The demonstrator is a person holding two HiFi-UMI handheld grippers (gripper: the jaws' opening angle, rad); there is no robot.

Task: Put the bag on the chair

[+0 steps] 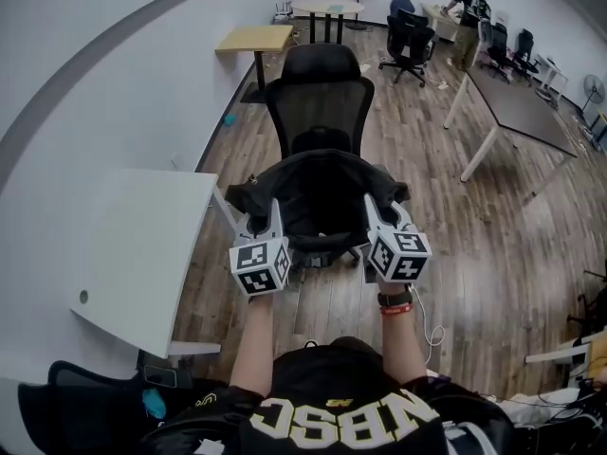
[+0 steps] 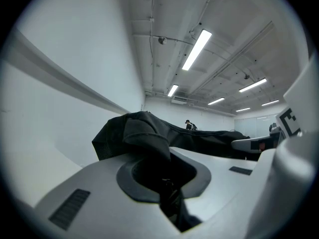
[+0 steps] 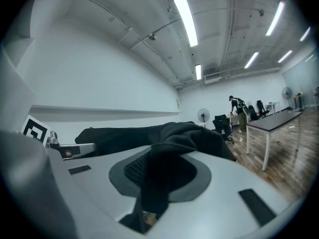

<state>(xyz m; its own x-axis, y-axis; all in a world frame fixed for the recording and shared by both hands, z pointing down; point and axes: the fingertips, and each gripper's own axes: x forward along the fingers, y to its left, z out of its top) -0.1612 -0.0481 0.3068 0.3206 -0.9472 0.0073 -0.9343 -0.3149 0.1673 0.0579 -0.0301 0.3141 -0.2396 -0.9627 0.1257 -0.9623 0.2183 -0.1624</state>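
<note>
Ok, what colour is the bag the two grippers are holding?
Black all over; the bag shows best in the head view.

A: Worn?
B: Black jersey [image 1: 332, 401], white block lettering; dark watch [image 1: 395, 299] and red band [image 1: 395, 309], right wrist
A: Then left gripper [image 1: 266, 218], right gripper [image 1: 378, 214]?
B: Pale grey shells, each with a black-and-white marker cube [image 1: 260, 265]

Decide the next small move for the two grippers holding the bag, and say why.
Probably lower both together until the bag rests on the chair. The left gripper and the right gripper each pinch one end of the bag, which is spread just over the chair's seat, so a short descent before release looks right.
</note>
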